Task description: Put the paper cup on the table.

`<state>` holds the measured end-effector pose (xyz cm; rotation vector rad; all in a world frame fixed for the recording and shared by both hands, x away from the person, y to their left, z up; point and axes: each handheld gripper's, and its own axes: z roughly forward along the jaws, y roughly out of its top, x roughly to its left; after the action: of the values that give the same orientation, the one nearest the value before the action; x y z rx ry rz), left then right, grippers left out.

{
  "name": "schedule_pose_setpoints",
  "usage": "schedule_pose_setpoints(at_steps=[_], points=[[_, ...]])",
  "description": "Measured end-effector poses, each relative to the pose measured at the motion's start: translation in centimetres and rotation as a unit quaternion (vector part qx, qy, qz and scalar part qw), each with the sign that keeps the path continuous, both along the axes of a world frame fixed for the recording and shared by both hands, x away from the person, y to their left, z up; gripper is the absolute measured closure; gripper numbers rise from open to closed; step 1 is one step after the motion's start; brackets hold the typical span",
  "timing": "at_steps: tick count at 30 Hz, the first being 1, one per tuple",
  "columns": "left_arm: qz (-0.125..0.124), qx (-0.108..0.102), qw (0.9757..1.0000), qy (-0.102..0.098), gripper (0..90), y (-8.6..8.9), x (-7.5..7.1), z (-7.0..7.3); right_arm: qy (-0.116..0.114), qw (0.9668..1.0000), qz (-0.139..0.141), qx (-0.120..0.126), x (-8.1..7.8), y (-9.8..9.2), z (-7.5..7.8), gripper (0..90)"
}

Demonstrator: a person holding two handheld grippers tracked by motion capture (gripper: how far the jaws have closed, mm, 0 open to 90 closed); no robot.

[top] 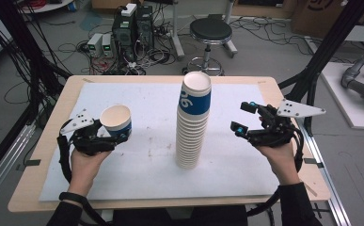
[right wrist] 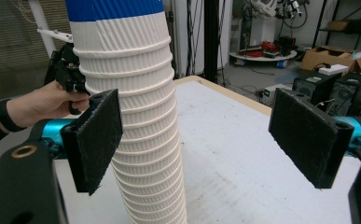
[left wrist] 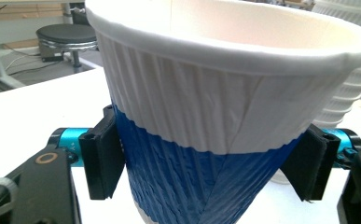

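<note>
High view showed my left gripper (top: pixel 108 136) clenched on one cup (top: pixel 116 122), its pads against the blue band on either side. The cup stood upright, mouth up, long axis vertical, held over the left part of the white sheet (top: pixel 142 179). Whether its base touched the sheet I could not tell.

Just right of it rose the stack (top: pixel 193 122), a tall column of nested cups leaning slightly, near the middle of the table (top: pixel 29 188). It stood between my two hands and blocked a straight path across.

My right gripper (top: pixel 243 117) was released, jaws spread wide, near the stack's right side and apart from it.

Open sheet lay in front of the stack and behind the cup. The table's left edge was near my left hand (top: pixel 86 162). A stool (top: pixel 211 32) stood beyond the far edge.
</note>
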<state>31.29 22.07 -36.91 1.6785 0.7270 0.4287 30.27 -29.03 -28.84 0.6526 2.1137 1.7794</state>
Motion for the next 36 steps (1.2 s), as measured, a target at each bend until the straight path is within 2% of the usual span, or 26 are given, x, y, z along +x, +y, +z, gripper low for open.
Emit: schedule_pose_setpoints(at_steps=[2, 5, 7, 10, 12, 15, 23, 25, 29, 36], points=[[0.001, 0.004, 1.0, -0.001, 24.9, -0.1, 0.1, -0.3, -0.001, 1.0, 0.0, 0.0, 0.0, 0.0, 0.0, 17.9], [0.003, -0.007, 1.0, -0.002, 24.8, 0.0, 0.2, -1.2, 0.002, 1.0, 0.0, 0.001, 0.1, 0.0, -0.1, 17.8], [0.009, 0.002, 1.0, -0.001, 24.8, 0.0, 0.3, -1.8, 0.002, 1.0, 0.0, 0.0, 0.1, 0.0, -0.2, 17.8], [0.012, 0.003, 0.9999, 0.002, 24.8, 0.0, 0.5, -2.6, 0.003, 1.0, 0.0, 0.0, 0.1, 0.0, -0.2, 17.8], [0.017, 0.006, 0.9998, -0.004, 24.8, 0.1, 0.5, -2.8, 0.0, 1.0, 0.001, 0.001, 0.2, -0.1, -0.2, 17.9], [0.018, -0.009, 0.9998, -0.001, 24.8, 0.3, 0.7, -3.4, 0.004, 1.0, 0.002, 0.0, 0.2, -0.1, -0.2, 17.8], [0.021, 0.011, 0.9997, -0.006, 24.8, 0.1, 0.9, -4.7, 0.004, 1.0, 0.0, -0.001, 0.3, -0.1, -0.4, 17.9], [0.023, 0.018, 0.9996, 0.0, 24.6, 0.1, 1.0, -4.9, 0.005, 1.0, 0.0, -0.001, 0.3, -0.1, -0.4, 17.8], [0.024, 0.014, 0.9995, 0.012, 24.6, 0.2, 1.3, -5.5, 0.007, 1.0, 0.001, -0.003, 0.4, 0.0, -0.6, 17.8], [0.031, 0.026, 0.9989, 0.026, 24.6, 0.1, 1.8, -6.6, 0.008, 1.0, 0.001, -0.001, 0.3, -0.1, -0.6, 17.9]])
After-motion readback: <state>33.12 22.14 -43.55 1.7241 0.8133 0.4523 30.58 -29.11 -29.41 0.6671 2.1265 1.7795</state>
